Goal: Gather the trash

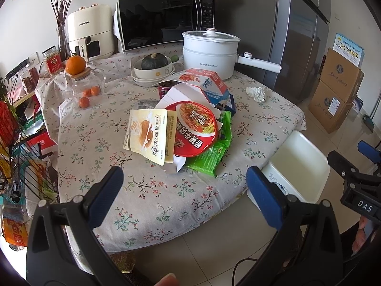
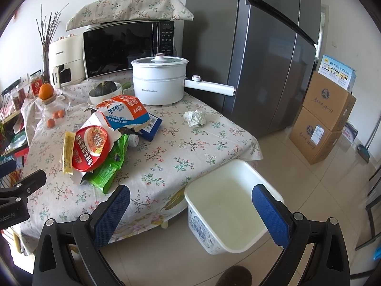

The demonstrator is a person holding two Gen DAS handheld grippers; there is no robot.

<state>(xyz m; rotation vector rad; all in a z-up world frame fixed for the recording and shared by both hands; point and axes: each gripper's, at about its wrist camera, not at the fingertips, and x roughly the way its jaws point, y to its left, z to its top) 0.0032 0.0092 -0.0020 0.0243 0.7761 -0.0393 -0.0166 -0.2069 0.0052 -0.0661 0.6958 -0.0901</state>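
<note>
A heap of trash lies mid-table on the floral cloth: a yellow snack pouch (image 1: 148, 137), a red noodle-cup lid (image 1: 194, 128), a green wrapper (image 1: 210, 155), a torn milk carton (image 1: 202, 85) and a blue box (image 2: 151, 125). A crumpled paper ball (image 1: 256, 93) lies apart at the right; it also shows in the right wrist view (image 2: 195, 118). A white bin (image 2: 228, 205) stands empty on the floor by the table corner. My left gripper (image 1: 184, 188) is open, short of the heap. My right gripper (image 2: 190, 207) is open above the bin's near side.
A white electric pot (image 1: 209, 52), a microwave (image 1: 164, 16), an air fryer (image 1: 89, 33), bowls with a squash (image 1: 152, 68) and a glass jar with oranges (image 1: 87, 85) stand at the back. A grey fridge (image 2: 266, 59) and cardboard boxes (image 2: 321, 119) are at the right.
</note>
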